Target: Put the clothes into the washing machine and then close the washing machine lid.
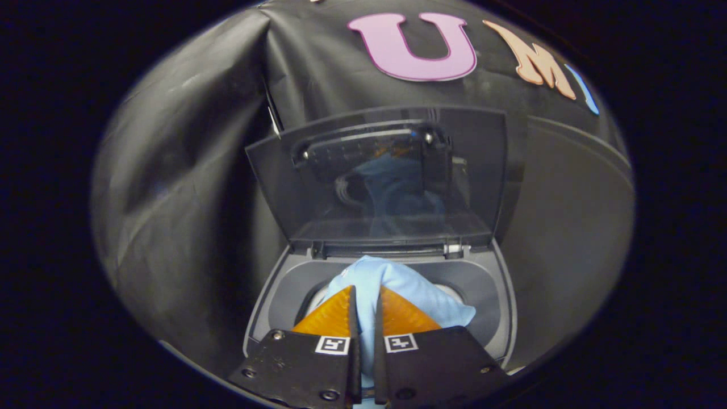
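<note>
The gripper [366,295] hangs right over the open top of the washing machine [500,295]. Its two orange fingers [332,315] are squeezed close together, with only a thin gap between them, and a fold of the light blue cloth [397,284] is pinched in that gap. Both fingers press on the cloth, so the tongs are clenched on it. The cloth bunches up just ahead of the fingertips and spills out to the right side of them. It sits over the round hole of the washing machine, but how far down inside it goes I cannot tell, because the fingers hide the lower part. The grey rim of the machine curves around the cloth on both sides. Behind the cloth, the dark see-through lid [380,176] stands up, open and leaning back toward the black cloth wall [187,142]. A faint blue shape shows in the shiny lid.
</note>
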The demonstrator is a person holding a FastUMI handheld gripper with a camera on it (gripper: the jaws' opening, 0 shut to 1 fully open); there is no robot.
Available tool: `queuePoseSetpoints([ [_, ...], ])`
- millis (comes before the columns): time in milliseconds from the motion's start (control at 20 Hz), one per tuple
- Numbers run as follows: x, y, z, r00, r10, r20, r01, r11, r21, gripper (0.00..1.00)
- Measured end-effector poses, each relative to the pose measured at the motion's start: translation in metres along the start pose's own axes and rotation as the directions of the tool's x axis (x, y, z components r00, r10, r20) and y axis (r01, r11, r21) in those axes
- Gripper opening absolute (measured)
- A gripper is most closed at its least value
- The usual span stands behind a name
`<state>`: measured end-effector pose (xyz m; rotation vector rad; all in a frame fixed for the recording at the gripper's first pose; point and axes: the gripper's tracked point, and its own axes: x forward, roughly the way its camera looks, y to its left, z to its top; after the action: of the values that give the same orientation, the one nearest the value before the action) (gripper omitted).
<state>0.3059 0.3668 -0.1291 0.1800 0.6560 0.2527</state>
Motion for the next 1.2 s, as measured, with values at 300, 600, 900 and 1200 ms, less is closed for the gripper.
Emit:
queuePoseSetpoints([
  [300,0.043,0.003,-0.039,0.996,-0.024,-0.089,0.023,1.0,-0.009,0.09],
  [600,0.072,0.0,-0.068,0.979,-0.081,-0.185,0.062,0.992,-0.107,0.11],
  [900,0.087,-0.004,-0.077,0.969,-0.102,-0.225,0.079,0.991,-0.112,0.15],
  [1200,0.089,-0.011,-0.07,0.972,-0.124,-0.199,0.104,0.989,-0.108,0.3],
])
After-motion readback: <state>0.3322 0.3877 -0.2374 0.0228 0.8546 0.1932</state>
